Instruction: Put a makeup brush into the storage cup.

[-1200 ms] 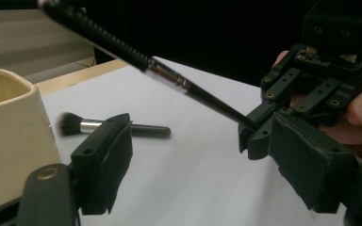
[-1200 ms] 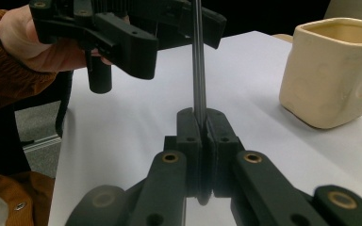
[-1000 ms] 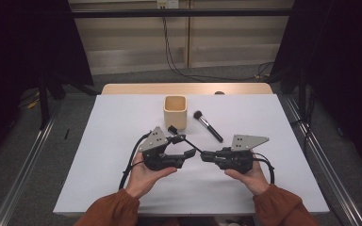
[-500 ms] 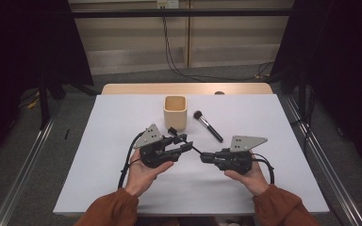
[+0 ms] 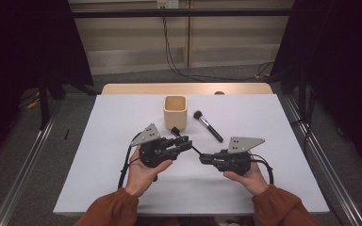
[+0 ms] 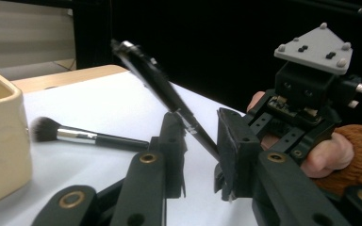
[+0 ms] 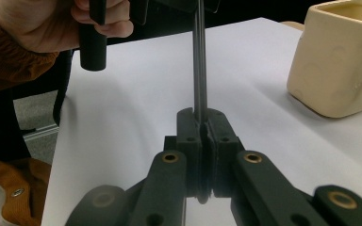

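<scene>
Nearest the camera in the high view, two hands in rust-brown sleeves each carry a gripper above the white table (image 5: 122, 188). The right gripper (image 5: 202, 159) has its jaws pressed together on the near end of a thin black brush handle (image 7: 199, 61), the pads meeting around it, so that the handle is kept steady and raised off the table. The handle runs on to the left gripper (image 5: 188, 142). In the left gripper view the handle (image 6: 165, 89) slants up between the two pads; the jaws have just been closing on it, one pad appears to touch it, and a narrow gap remains at the other. This reads as a hand-over: one end is held fixed while the second grip is taken farther along.

Beyond the grippers, a second, fluffy-headed makeup brush (image 5: 207, 125) lies flat on the table, apart from both. Just beside it stands the cream square cup (image 5: 175, 111), upright and open-topped, probably the holder meant to receive the brushes.
</scene>
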`<action>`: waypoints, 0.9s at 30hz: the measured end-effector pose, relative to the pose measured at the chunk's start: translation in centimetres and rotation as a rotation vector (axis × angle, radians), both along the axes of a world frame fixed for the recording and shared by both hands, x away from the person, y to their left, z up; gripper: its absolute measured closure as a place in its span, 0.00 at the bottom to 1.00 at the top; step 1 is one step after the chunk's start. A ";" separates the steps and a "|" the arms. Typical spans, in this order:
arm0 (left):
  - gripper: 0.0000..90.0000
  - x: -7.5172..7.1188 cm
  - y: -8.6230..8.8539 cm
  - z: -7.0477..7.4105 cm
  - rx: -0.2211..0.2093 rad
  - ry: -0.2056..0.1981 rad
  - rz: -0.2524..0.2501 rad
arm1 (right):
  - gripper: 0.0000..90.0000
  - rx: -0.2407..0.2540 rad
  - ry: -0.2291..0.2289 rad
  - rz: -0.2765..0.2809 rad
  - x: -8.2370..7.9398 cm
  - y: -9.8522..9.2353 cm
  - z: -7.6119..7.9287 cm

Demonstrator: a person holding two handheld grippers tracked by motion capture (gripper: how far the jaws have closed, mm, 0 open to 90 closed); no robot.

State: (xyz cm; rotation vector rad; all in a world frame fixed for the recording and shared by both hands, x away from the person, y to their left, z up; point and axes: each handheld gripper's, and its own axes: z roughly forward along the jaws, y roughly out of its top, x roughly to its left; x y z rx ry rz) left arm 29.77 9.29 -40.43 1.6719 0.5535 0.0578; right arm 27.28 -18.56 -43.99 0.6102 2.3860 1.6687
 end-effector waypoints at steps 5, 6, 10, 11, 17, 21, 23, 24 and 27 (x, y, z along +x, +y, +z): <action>0.84 0.0 0.0 0.1 -0.012 0.027 -0.005 | 0.96 -0.013 0.001 0.004 0.0 0.1 -0.1; 0.85 0.0 0.0 0.1 -0.015 0.032 -0.008 | 0.96 -0.013 0.003 0.005 0.0 0.1 -0.1; 0.86 -0.2 -0.1 0.2 -0.014 0.026 0.003 | 0.96 -0.024 0.001 0.002 0.0 0.4 -0.2; 0.86 -0.3 -0.1 0.2 -0.011 0.019 0.008 | 0.96 -0.030 -0.001 -0.003 -0.1 0.5 -0.2; 0.91 -0.8 -0.6 0.7 -0.015 0.016 -0.005 | 0.95 -0.025 0.011 0.006 -0.1 0.8 -0.4; 0.94 -1.0 -0.8 0.9 -0.019 0.009 -0.024 | 0.94 -0.021 0.017 -0.003 0.0 0.7 -0.4; 0.95 -1.1 -1.0 1.0 -0.023 0.009 -0.033 | 0.93 -0.018 0.020 -0.007 0.0 0.7 -0.4; 0.95 -1.1 -1.0 1.1 -0.019 0.000 -0.032 | 0.93 -0.015 0.022 -0.004 0.1 0.7 -0.5; 0.95 -1.2 -1.0 1.2 -0.019 0.000 -0.031 | 0.91 -0.009 0.024 -0.005 0.1 0.8 -0.5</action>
